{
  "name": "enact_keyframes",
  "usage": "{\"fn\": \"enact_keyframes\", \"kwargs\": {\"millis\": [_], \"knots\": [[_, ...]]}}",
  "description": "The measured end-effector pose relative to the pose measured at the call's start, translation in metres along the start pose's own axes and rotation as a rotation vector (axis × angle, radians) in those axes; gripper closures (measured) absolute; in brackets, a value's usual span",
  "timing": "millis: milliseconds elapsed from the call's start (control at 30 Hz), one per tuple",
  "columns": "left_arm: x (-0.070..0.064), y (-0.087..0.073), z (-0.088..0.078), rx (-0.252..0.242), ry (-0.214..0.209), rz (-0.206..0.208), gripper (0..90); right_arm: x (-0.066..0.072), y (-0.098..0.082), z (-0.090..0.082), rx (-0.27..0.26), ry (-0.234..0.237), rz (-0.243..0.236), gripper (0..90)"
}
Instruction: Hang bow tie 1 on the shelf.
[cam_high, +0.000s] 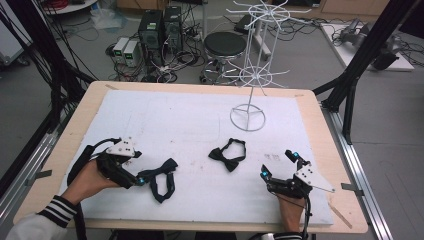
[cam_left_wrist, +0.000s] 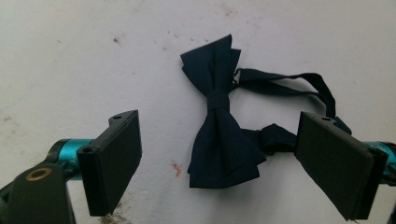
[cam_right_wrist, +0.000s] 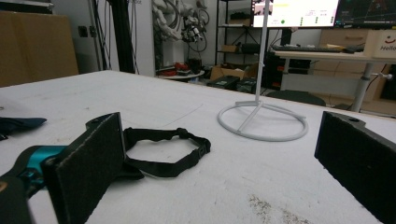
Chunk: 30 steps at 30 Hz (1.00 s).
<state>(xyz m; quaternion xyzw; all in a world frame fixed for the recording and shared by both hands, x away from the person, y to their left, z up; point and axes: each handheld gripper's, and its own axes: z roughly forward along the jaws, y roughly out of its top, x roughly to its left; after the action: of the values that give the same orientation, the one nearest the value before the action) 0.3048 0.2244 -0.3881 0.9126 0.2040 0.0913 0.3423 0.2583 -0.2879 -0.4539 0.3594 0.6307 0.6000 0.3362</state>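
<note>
White mat (cam_high: 190, 125) spread over the wooden table (cam_high: 320, 150), under both tongs. White wire stand (cam_high: 248, 118) upright, well ahead of the right tongs (cam_high: 280, 165), ring base flat on the mat. Right tongs spread wide, empty, angled toward a black bow tie (cam_high: 227, 155) lying ahead and to their left. Left tongs (cam_left_wrist: 219, 154) also wide open, straddling a dark navy bow tie (cam_left_wrist: 219, 135) flat between the pads, strap (cam_left_wrist: 299, 84) looping past the far pad.

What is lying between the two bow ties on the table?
Nothing. In the high view, bare white mat separates the left bow tie from the middle bow tie.
</note>
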Motion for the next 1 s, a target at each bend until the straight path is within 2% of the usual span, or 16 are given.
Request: {"fn": "enact_keyframes", "kwargs": {"millis": [33,67,100,167,333,467,700,767,1000], "knots": [[0.0,0.0,0.0,0.0,0.0,0.0,15.6,0.0,0.0,0.0,0.0,0.0,0.0,1.0],[0.0,0.0,0.002,0.021,0.0,0.012,15.6,0.0,0.0,0.0,0.001,0.0,0.0,1.0],[0.0,0.0,0.005,0.043,-0.006,0.003,15.6,0.0,0.0,0.0,0.0,0.0,0.001,1.0],[-0.001,0.0,0.008,0.055,-0.015,-0.007,15.6,0.0,0.0,0.0,0.002,-0.001,0.004,1.0],[-0.003,-0.001,0.016,0.104,-0.041,-0.011,17.6,0.0,0.0,0.0,0.001,0.001,0.006,1.0],[-0.004,-0.002,0.02,0.097,-0.042,-0.021,19.6,0.0,0.0,0.0,0.0,0.0,0.001,1.0],[-0.002,-0.003,0.027,0.166,-0.062,-0.016,24.8,0.0,0.0,0.0,-0.003,-0.001,0.002,1.0],[-0.001,-0.004,0.028,0.17,-0.063,-0.004,27.2,0.0,0.0,0.0,-0.001,0.0,0.005,1.0],[-0.001,-0.005,0.031,0.187,-0.078,-0.015,37.1,0.0,0.0,0.0,-0.005,0.001,0.004,1.0]]}}
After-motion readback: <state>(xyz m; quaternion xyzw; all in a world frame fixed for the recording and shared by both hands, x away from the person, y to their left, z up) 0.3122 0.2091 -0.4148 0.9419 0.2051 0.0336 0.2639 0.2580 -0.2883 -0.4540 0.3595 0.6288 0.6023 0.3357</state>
